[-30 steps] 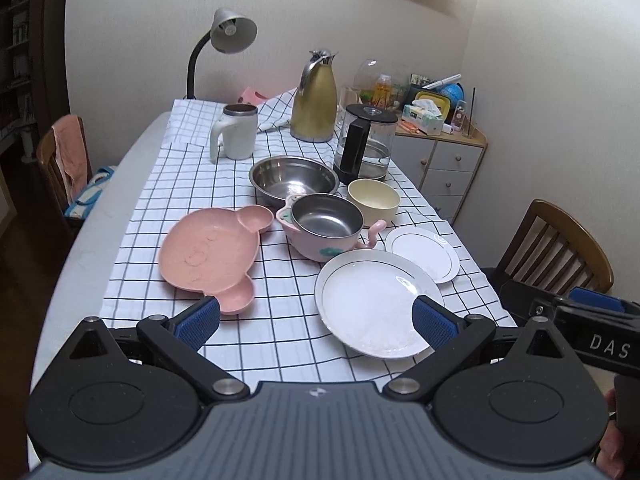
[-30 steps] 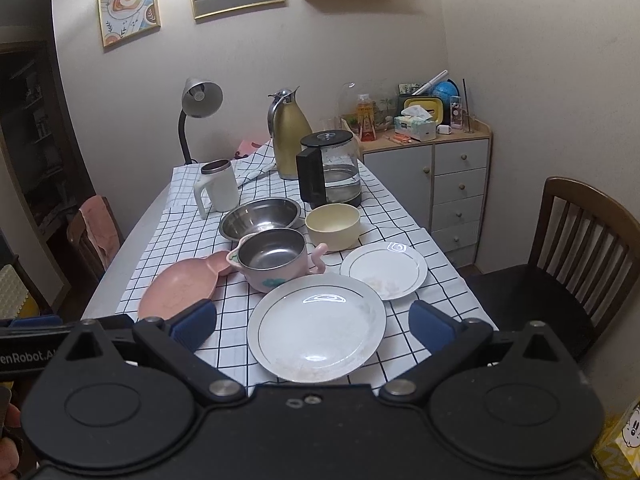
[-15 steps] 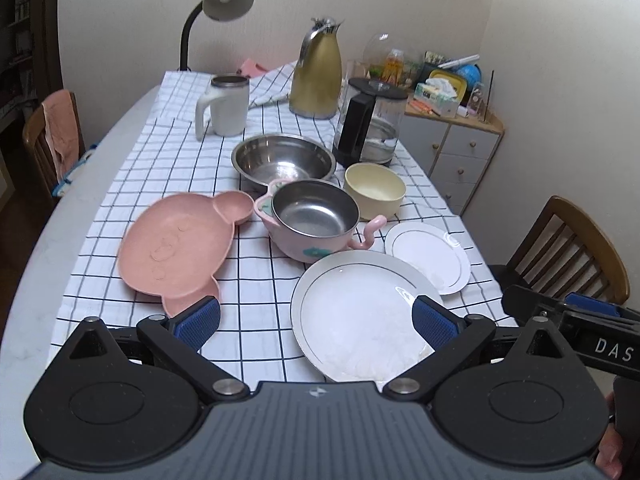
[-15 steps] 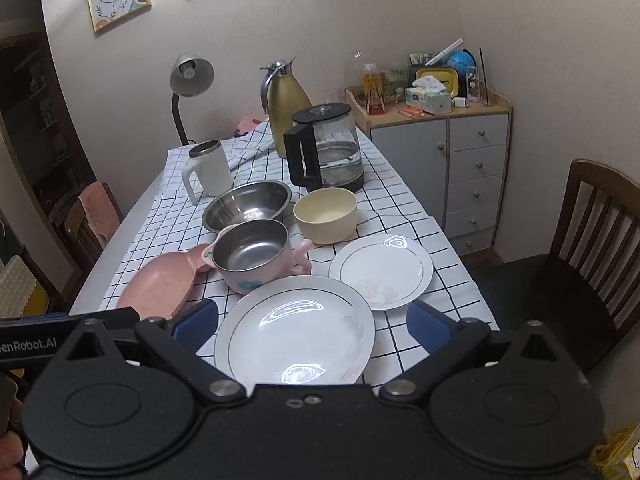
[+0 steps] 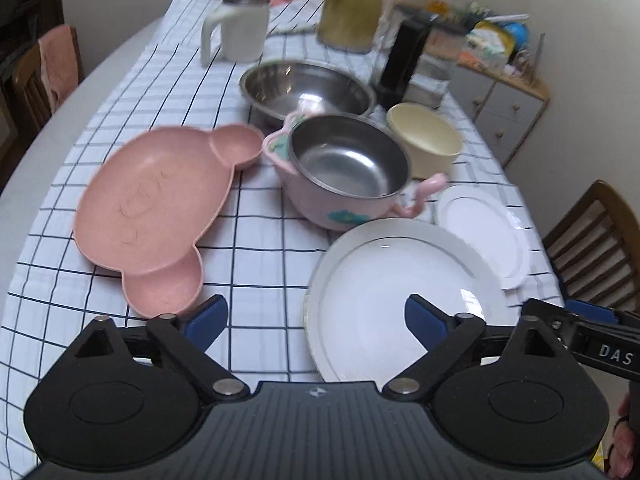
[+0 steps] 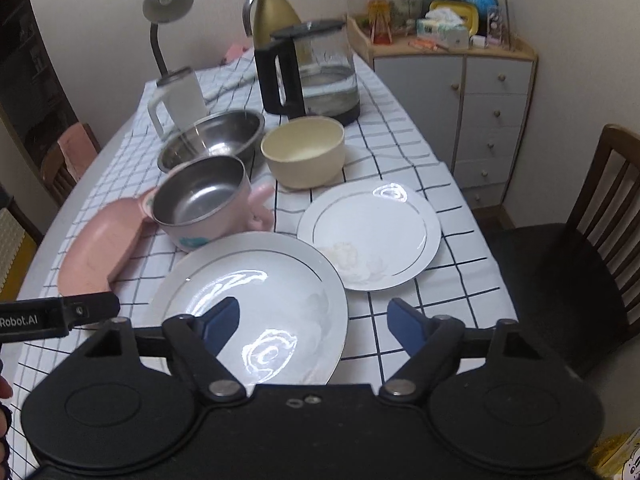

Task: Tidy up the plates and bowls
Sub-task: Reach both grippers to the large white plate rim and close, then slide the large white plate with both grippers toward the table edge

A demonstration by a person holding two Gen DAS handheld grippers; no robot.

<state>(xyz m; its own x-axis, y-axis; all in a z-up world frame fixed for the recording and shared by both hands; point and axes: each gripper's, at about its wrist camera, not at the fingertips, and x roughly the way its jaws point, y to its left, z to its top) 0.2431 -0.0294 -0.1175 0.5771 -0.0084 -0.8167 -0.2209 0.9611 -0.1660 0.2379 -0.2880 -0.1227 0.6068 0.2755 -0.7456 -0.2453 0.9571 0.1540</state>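
Over the large white plate (image 5: 400, 300), both grippers sit lower and closer than a second ago; dishes fill more of each view, lamp head now cut off in the left view. Left gripper (image 5: 316, 318): jaws apart, just been closing a little, nothing gripped, plate's near-left rim between the pads. Right gripper (image 6: 312, 320): jaws apart but narrower than before, just been closing; plate's near-right rim lies between them, pads not pressing on it.

Dishes unmoved on the checked cloth of the bench (image 5: 52, 152). Relative to the large white plate: small white plate (image 6: 370, 234) just right and behind, rims touching or overlapping, cannot tell which. Pink steel-lined bowl (image 5: 346, 172) directly behind, handles pointing left-back and right-front. Steel bowl (image 5: 308, 90) further back. Cream bowl (image 6: 304, 150) back-right. Pink bear plate (image 5: 156, 208) to the left, long axis running from near ear to far ear, ears toward the plate's side.
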